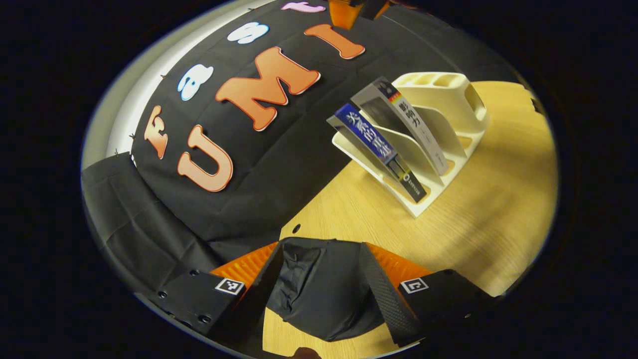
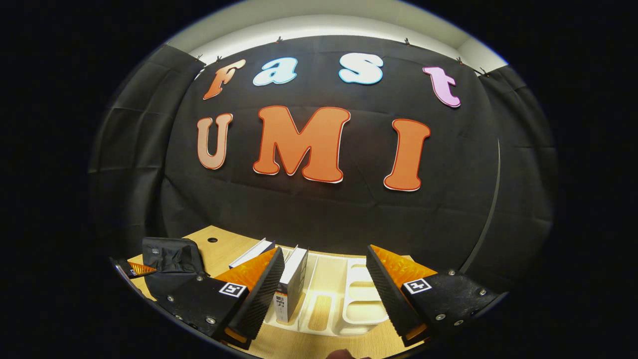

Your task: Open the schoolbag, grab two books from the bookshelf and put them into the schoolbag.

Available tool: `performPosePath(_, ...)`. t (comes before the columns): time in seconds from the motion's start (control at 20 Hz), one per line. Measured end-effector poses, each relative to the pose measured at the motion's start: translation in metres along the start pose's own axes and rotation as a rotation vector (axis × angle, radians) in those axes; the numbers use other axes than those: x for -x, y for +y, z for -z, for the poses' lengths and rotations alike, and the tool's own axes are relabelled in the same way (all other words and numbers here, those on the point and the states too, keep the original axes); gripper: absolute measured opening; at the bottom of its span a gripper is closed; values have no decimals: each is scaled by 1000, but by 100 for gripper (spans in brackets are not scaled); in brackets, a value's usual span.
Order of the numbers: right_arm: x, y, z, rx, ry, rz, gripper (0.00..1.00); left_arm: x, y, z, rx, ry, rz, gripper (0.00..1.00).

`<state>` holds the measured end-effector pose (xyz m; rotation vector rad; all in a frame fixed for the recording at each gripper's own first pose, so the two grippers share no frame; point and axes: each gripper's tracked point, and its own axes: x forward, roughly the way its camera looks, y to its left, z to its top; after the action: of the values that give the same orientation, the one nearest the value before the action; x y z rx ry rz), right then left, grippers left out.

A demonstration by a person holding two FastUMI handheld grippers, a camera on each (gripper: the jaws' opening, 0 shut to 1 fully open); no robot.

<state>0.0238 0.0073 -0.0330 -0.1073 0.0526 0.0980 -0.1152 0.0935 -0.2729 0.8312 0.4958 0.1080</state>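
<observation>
Tabletop point(image 1: 473, 214) held rack point(image 2: 344, 299) with both books; left claw point(image 1: 321, 294) gripped bag point(image 1: 319, 294), right claw point(image 2: 324, 294) hung open over grey book point(image 2: 291, 284): judged best to straddle its spine squarely.

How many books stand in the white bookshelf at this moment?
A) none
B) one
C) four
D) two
D: the left gripper view shows a blue-spined book and a grey-spined book leaning in the slots of the white bookshelf, and no others.
</observation>
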Motion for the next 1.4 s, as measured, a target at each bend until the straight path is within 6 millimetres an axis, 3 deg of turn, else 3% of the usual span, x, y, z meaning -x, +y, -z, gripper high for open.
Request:
performPosePath(0.4, 5, -5, -1, 11, -9, -32, 98, -4, -27, 57, -73, 141, 4, 98)
performPosePath(0.65, 9, -10, 0, 28, -16, -65, 98, -9, -33, 85, -73, 248, -40, 96)
performPosePath(0.9, 16, -14, 2, 44, -17, -99, 98, -24, -28, 94, -148, 280, -77, 96)
performPosePath(1.1, 16, -14, 3, 65, -11, -94, 99, -47, -21, 94, -183, 269, -62, 93)
performPosePath(1.3, 6, 2, 5, 51, 14, -58, 98, -60, -26, 96, -172, 246, 22, 70)
performPosePath(1.35, 1, 8, 6, 50, 26, -40, 98, -62, -30, 96, -163, 242, 58, 51)
performPosePath(1.4, -2, 13, 9, 41, 44, -28, 99, -64, -32, 96, -156, 234, 89, 58)
